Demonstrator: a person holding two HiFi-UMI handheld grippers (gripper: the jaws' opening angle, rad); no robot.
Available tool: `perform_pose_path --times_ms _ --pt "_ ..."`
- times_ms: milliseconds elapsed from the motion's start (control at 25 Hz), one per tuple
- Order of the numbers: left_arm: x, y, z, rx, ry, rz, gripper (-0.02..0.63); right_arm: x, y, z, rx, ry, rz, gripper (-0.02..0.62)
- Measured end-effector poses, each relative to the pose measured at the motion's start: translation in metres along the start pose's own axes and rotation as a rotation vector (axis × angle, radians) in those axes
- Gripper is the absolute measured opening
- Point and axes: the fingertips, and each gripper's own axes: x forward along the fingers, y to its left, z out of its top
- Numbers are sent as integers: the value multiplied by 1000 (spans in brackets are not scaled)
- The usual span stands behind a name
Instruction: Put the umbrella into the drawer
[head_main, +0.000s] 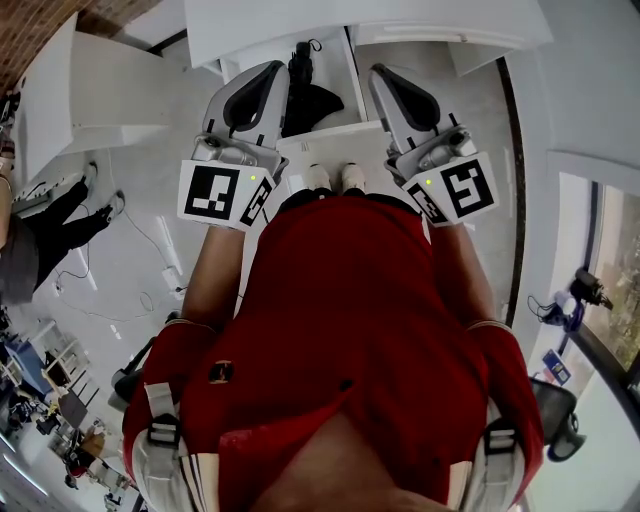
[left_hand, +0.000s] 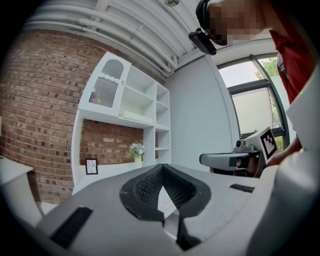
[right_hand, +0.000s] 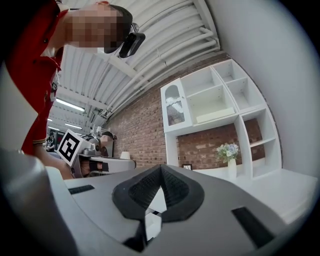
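A black folded umbrella (head_main: 303, 92) lies inside an open white drawer (head_main: 332, 133) below me, seen between the two grippers in the head view. My left gripper (head_main: 270, 70) is held up to the left of the drawer, its jaws shut with nothing between them (left_hand: 162, 166). My right gripper (head_main: 380, 72) hangs level to the right of the drawer, also shut and empty (right_hand: 161, 167). Neither gripper touches the umbrella. Both gripper views look out level across the room, and neither shows the umbrella or the drawer.
A white shelf unit (left_hand: 127, 102) stands against a brick wall, with a vase of flowers (right_hand: 229, 152) on its counter. White furniture (head_main: 100, 95) stands left of the drawer. Another person's legs (head_main: 60, 225) show at the far left. My shoes (head_main: 335, 178) stand at the drawer's front.
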Motion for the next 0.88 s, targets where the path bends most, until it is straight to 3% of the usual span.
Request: perform_pose_path --times_ms 200,880 --pt "-8 -3 13 12 -48 -19 6 1 5 4 -22 -10 9 -3" --pt "-8 16 -3 -24 -19 -6 6 15 3 -6 -25 16 17 -3"
